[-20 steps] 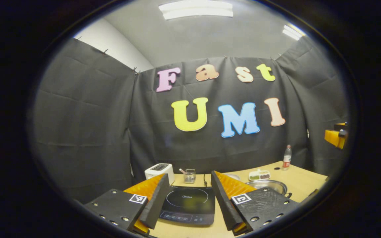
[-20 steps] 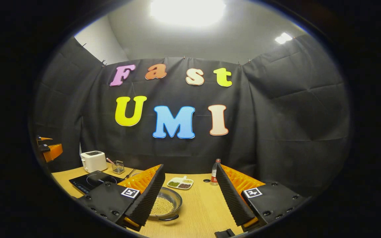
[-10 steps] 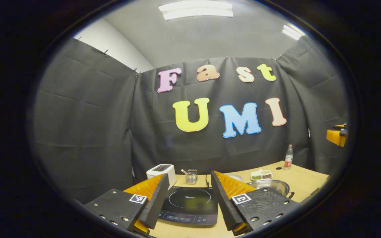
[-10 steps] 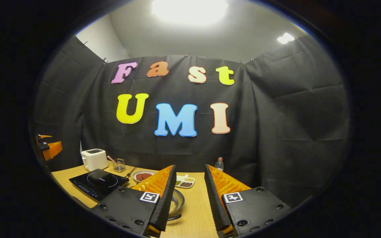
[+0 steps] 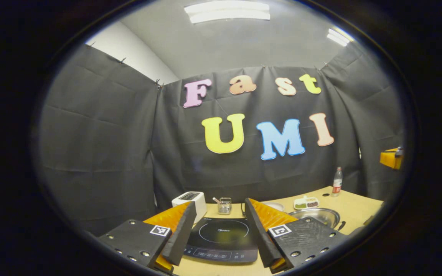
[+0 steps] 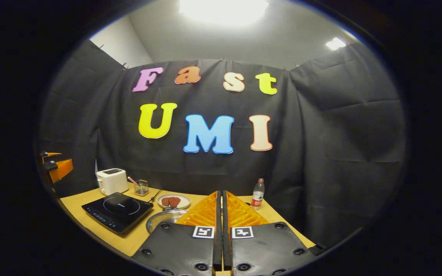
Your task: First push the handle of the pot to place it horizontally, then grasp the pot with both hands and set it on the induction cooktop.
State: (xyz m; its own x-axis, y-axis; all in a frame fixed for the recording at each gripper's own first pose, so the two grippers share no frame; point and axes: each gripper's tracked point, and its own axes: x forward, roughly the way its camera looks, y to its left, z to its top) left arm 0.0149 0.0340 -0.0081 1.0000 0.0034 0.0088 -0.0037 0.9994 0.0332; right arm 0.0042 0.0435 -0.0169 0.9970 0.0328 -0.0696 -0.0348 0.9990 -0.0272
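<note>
A steel pot (image 5: 317, 215) sits on the wooden table, right of the black induction cooktop (image 5: 221, 237); its dark handle (image 5: 340, 225) sticks out on the near right. My left gripper (image 5: 220, 202) hovers open over the table's near edge, and the cooktop lies between its fingers. In the right gripper view the pot (image 6: 163, 218) peeks out behind my right gripper (image 6: 221, 192), which is shut with nothing in it and hides the handle. The cooktop (image 6: 117, 209) lies to the pot's left.
A white toaster (image 5: 188, 199), a small wire basket (image 5: 225, 205) and a plate of red food (image 6: 173, 200) stand behind the cooktop. A divided snack tray (image 5: 306, 202) and a bottle (image 6: 258, 193) are at the back right. The other gripper (image 6: 58, 166) hangs at the far left.
My right gripper's fingers have gone from wide open to fully shut, and it now covers most of the pot. The left gripper has drifted only slightly and stays open.
</note>
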